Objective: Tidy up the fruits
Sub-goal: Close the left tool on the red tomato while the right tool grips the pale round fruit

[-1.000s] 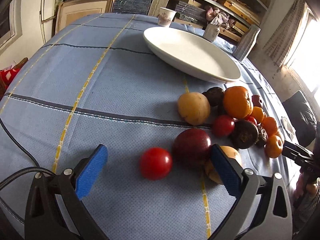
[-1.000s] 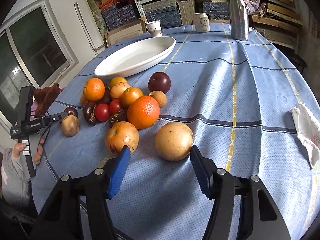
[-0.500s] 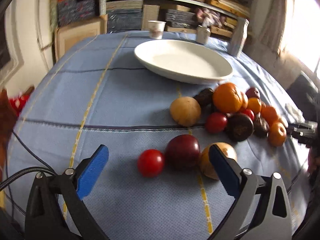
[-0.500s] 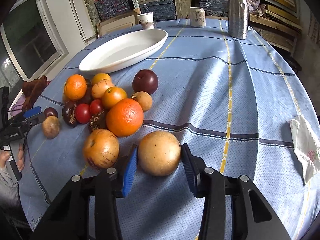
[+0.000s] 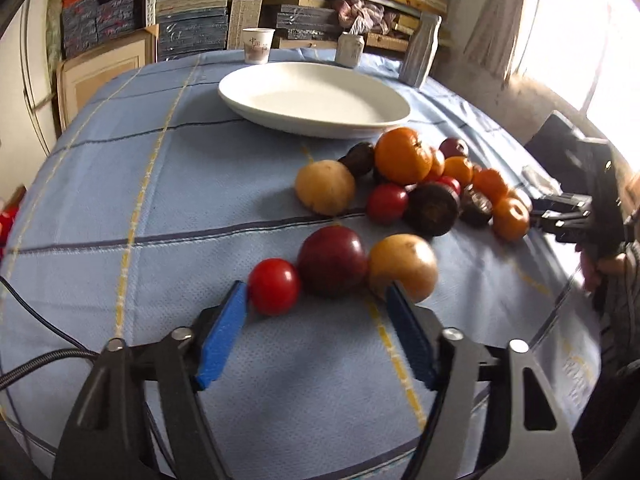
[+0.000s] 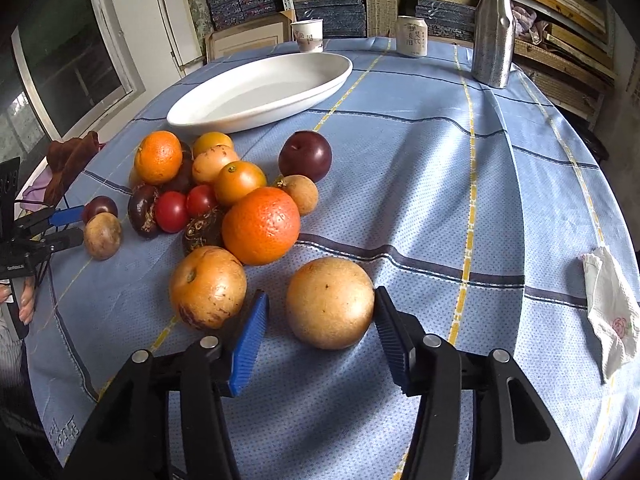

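Several fruits lie in a cluster on the blue tablecloth in front of a white oval plate (image 5: 316, 96), which also shows in the right wrist view (image 6: 260, 88). My left gripper (image 5: 316, 304) is open, its blue pads just short of a dark red plum (image 5: 332, 260), with a red tomato (image 5: 274, 286) by the left pad and a yellow-brown fruit (image 5: 402, 266) by the right pad. My right gripper (image 6: 320, 308) is open around a tan round fruit (image 6: 330, 302); the right pad is close to it and the left pad stands apart. A big orange (image 6: 261, 225) lies behind.
A paper cup (image 6: 307, 35), a can (image 6: 412, 36) and a metal bottle (image 6: 493, 28) stand at the table's far edge. A white cloth (image 6: 612, 312) lies at the right edge. Shelves with boxes stand behind the table.
The left gripper moved forward to the plum and narrowed its opening. The right gripper moved forward around the tan fruit, narrowed, then widened a little.
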The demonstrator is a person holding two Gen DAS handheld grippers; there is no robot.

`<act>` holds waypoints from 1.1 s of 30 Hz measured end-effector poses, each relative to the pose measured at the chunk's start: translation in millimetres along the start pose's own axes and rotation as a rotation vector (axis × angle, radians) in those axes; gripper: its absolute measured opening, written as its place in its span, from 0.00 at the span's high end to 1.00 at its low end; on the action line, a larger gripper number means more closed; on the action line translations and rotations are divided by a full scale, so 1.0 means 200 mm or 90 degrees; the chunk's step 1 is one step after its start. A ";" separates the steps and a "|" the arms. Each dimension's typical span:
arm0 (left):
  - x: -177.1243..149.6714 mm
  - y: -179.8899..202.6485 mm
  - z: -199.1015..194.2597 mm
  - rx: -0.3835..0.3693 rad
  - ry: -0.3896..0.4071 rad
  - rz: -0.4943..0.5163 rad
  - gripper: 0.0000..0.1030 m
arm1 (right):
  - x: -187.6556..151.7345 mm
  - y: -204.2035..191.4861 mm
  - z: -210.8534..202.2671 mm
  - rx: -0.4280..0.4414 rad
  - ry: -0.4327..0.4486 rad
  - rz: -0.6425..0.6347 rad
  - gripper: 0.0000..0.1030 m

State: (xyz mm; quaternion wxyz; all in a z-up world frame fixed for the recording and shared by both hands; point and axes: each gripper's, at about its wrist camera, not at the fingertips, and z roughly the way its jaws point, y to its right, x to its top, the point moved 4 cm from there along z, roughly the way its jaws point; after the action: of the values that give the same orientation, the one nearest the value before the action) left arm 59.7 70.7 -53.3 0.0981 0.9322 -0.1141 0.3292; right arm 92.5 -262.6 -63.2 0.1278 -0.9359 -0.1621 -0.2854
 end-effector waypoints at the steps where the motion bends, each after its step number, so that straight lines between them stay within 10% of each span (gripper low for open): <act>1: 0.01 -0.01 0.00 0.007 0.002 0.007 0.48 | 0.00 0.00 0.00 0.000 0.000 0.000 0.47; 16: 0.14 -0.08 0.04 -0.006 0.043 0.010 0.45 | 0.00 0.02 -0.01 -0.013 0.003 0.006 0.58; 24: 0.11 -0.30 0.03 -0.037 0.036 -0.136 0.45 | 0.00 0.03 0.00 -0.002 0.005 0.014 0.58; 33: 0.10 -0.17 0.01 0.058 0.037 -0.020 0.44 | 0.01 0.04 0.00 -0.002 0.005 0.014 0.58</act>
State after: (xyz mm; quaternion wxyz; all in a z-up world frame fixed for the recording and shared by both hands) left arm 84.8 99.4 -46.5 0.0642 0.9275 -0.0812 0.3593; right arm 96.1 -269.1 -63.6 0.1302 -0.9368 -0.1505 -0.2879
